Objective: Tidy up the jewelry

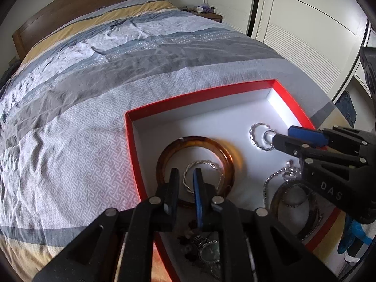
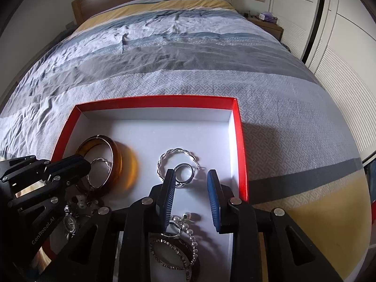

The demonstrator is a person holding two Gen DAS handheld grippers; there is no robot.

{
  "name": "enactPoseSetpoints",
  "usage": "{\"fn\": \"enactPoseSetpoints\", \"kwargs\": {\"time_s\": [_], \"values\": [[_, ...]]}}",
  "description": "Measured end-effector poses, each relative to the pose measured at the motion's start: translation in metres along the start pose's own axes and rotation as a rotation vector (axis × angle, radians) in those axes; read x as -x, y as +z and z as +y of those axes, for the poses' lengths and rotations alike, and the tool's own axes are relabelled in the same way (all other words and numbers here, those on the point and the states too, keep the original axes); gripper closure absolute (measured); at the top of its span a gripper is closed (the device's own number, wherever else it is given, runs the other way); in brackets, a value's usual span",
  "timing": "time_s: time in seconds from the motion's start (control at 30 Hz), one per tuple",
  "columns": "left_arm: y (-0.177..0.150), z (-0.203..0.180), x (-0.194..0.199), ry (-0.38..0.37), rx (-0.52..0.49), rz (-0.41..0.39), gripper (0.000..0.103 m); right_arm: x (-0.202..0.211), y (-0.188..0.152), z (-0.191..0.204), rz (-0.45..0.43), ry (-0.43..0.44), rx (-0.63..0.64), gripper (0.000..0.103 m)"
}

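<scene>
Closest to my lenses are my own black fingers with their blue pads, both sets pointing steeply down into the red box (image 2: 240, 150), which sits on the bed (image 2: 164, 54) over its grey, white and yellow striped cover.

Inside, on the box's white floor, the biggest piece is the amber bangle (image 1: 225, 155), lying flat toward the left wall. A twisted silver hoop (image 1: 199, 164) rests inside its ring. My left gripper (image 1: 185, 181) hangs right over that hoop with its fingers (image 1: 173, 183) a narrow gap apart; part of the hoop's wire shows between the pads, but I cannot tell whether either pad touches it.

Toward the right wall lies a second twisted silver hoop (image 2: 175, 155) with a plain silver ring (image 2: 185, 170) overlapping it. My right gripper (image 2: 191, 188) is over this pair, its fingers (image 2: 212, 188) parted moderately wide; the left pad tip sits just beside the plain ring, and nothing is clamped.

Nearer to me, under the right gripper's body, lie a dark round pendant edged with sparkling stones (image 2: 174, 251) and a beaded silver chain (image 2: 193, 239) looped at its top. A small wristwatch (image 2: 70, 223) lies under the left gripper.
</scene>
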State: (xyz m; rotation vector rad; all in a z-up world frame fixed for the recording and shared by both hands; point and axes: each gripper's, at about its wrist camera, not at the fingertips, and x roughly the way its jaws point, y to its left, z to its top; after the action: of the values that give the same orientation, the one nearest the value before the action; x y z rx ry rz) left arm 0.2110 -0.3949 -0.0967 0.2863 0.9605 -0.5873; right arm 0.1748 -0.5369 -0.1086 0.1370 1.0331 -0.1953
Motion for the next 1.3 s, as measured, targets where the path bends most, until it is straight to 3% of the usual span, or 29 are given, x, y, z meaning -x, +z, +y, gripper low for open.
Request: {"fn": "enactPoseSetpoints", "kwargs": {"time_s": [0.13, 0.23, 0.6, 0.93, 1.3], "values": [[-0.003, 0.0, 0.024, -0.008, 0.011, -0.034, 0.068, 0.022, -0.01, -0.004, -0.021, 0.006, -0.036, 0.069], [-0.009, 0.001, 0.045, -0.008, 0.029, -0.052, 0.063, 0.043, -0.02, -0.003, -0.037, 0.017, -0.067, 0.067], [-0.052, 0.021, 0.147, 0.076, 0.079, -0.151, 0.062, 0.135, -0.063, 0.045, -0.102, 0.07, -0.064, 0.057], [-0.112, 0.052, 0.252, 0.144, 0.081, -0.199, 0.062, 0.223, -0.107, 0.106, -0.19, 0.106, -0.03, 0.056], [-0.185, 0.082, 0.352, 0.212, 0.072, -0.33, 0.058, 0.295, -0.16, 0.177, -0.294, 0.11, -0.005, 0.056]]}}
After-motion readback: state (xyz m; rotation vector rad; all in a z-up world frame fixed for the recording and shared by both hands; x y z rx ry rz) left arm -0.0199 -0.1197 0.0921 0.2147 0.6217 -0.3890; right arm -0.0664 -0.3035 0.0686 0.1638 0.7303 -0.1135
